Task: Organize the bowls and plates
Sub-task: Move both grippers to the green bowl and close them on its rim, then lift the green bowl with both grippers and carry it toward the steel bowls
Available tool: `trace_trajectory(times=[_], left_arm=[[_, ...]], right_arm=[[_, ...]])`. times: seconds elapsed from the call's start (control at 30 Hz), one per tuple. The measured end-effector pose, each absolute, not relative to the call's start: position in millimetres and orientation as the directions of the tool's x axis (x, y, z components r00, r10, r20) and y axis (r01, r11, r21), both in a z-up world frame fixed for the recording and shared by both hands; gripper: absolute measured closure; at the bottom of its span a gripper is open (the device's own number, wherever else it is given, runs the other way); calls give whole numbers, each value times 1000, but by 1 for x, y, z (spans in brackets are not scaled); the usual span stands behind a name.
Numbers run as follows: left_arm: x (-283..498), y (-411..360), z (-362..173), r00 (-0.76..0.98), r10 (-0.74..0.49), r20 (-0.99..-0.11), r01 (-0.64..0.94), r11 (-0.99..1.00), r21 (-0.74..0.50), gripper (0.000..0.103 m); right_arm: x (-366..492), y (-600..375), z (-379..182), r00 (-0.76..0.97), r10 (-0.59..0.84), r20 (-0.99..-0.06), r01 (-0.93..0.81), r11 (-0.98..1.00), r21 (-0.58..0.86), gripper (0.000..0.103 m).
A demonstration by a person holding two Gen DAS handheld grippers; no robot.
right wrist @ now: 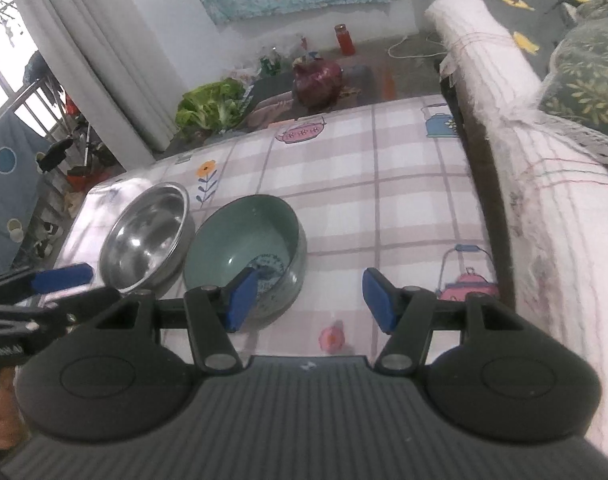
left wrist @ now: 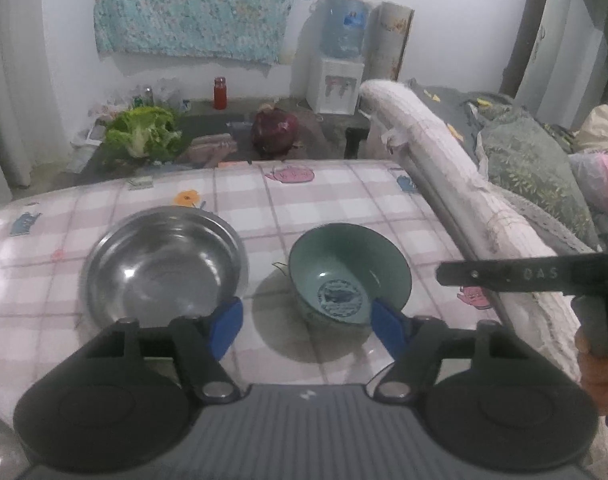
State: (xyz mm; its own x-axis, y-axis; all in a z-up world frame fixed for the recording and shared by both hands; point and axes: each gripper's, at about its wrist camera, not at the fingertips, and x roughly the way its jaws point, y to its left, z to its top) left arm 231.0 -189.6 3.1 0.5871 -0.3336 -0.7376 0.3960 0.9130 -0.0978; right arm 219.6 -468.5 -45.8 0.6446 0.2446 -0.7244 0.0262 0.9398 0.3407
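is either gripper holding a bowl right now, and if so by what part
Neither. The left gripper and the right gripper both stand open above the table, short of the green bowl and the steel bowl.

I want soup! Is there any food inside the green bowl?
No, the green bowl is empty; only the blue round picture on its bottom shows inside.

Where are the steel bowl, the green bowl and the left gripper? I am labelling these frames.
steel bowl (left wrist: 164, 260): left wrist view, inner bottom.
green bowl (left wrist: 346, 268): left wrist view, inner wall above the printed base.
left gripper (left wrist: 306, 326): left wrist view, midway between its blue fingertips.
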Motion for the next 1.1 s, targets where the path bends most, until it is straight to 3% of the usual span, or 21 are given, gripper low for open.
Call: trace_trajectory(times=[0.33, 0.5, 0.6, 0.67, 0.8, 0.93, 1.1], left_arm=[[271, -210, -24, 554, -261, -791, 342, 937, -70, 64], [288, -211, -36, 510, -226, -830, 315, 947, -65, 68], [293, -211, -41, 499, -228, -836, 317, 946, -69, 69], [295, -212, -42, 493, -231, -839, 317, 945, -74, 74], [295, -217, -42, 478, -248, -842, 322, 942, -95, 91], [289, -225, -40, 489, -217, -845, 325, 944, -55, 91], [278, -218, -38, 457, -250, -854, 325, 940, -102, 90]], right_arm=[[267, -457, -67, 621, 278, -732, 13, 931, 365, 53], [282, -450, -80, 603, 263, -753, 23, 938, 346, 54], [286, -447, -87, 590, 264, -763, 25, 939, 344, 67], [286, -446, -91, 592, 263, -762, 26, 938, 345, 82], [285, -446, -94, 595, 283, -752, 25, 929, 369, 91], [280, -443, -93, 597, 268, -756, 17, 938, 346, 91], [271, -444, -92, 588, 276, -760, 12, 937, 350, 92]])
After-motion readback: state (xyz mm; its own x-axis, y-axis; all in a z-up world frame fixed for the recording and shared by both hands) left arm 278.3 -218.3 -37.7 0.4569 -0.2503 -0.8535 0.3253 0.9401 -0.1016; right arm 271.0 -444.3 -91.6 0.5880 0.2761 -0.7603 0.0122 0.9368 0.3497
